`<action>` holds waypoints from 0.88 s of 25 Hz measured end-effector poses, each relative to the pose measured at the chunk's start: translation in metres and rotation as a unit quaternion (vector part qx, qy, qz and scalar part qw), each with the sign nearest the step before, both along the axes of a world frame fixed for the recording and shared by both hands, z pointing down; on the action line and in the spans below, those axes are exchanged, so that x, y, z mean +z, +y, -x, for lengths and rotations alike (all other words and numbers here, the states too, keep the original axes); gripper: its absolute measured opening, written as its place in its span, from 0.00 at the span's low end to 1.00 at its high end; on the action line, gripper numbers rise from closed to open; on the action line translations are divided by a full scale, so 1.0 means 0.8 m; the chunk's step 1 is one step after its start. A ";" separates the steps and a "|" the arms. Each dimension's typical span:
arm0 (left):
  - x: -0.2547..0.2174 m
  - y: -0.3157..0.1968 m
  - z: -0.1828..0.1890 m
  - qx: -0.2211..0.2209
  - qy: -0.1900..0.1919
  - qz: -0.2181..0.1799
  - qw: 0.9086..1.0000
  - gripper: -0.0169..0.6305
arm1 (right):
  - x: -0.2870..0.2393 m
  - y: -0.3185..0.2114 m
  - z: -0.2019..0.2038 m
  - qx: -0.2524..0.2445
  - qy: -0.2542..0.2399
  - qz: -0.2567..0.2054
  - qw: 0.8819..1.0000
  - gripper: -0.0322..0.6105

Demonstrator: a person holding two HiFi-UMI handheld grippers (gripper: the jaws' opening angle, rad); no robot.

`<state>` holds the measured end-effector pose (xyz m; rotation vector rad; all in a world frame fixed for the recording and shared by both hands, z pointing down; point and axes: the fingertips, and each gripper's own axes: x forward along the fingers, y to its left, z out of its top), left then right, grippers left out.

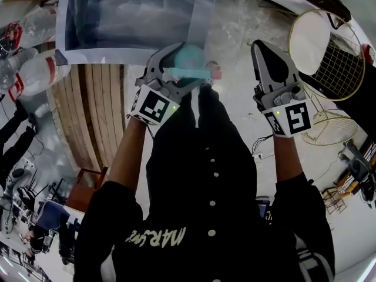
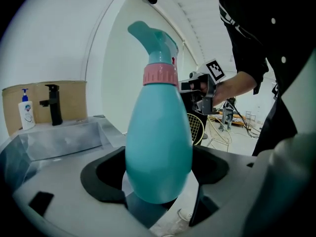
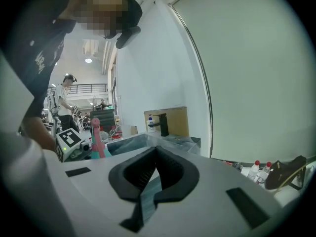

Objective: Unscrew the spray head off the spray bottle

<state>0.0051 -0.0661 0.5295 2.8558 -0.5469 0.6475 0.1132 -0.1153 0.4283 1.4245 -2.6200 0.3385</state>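
A teal spray bottle (image 2: 159, 147) with a pink collar (image 2: 159, 75) and a teal spray head (image 2: 150, 38) stands upright between the jaws of my left gripper (image 2: 158, 157). The jaws stand wide and grip the bottle's round body. In the head view the left gripper (image 1: 176, 60) holds the bottle (image 1: 191, 56) out in front of the person, off any surface. My right gripper (image 1: 262, 47) is a little to the right of the bottle, apart from it, shut and holding nothing. In the right gripper view its closed jaws (image 3: 157, 152) point past the left gripper (image 3: 74, 142).
A foil-lined sink (image 1: 135, 16) with a black faucet (image 2: 53, 102) and a soap bottle (image 2: 25, 110) lies beyond the bottle. Plastic bottles (image 1: 35, 69) lie at left, a racket (image 1: 329, 51) and a wire basket (image 1: 329, 125) at right. A person (image 3: 61, 98) stands far off.
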 end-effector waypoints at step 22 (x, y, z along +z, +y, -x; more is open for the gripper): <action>0.001 0.001 -0.003 0.025 -0.022 -0.021 0.999 0.65 | -0.117 0.053 0.129 -0.364 -0.044 -0.091 0.926 0.41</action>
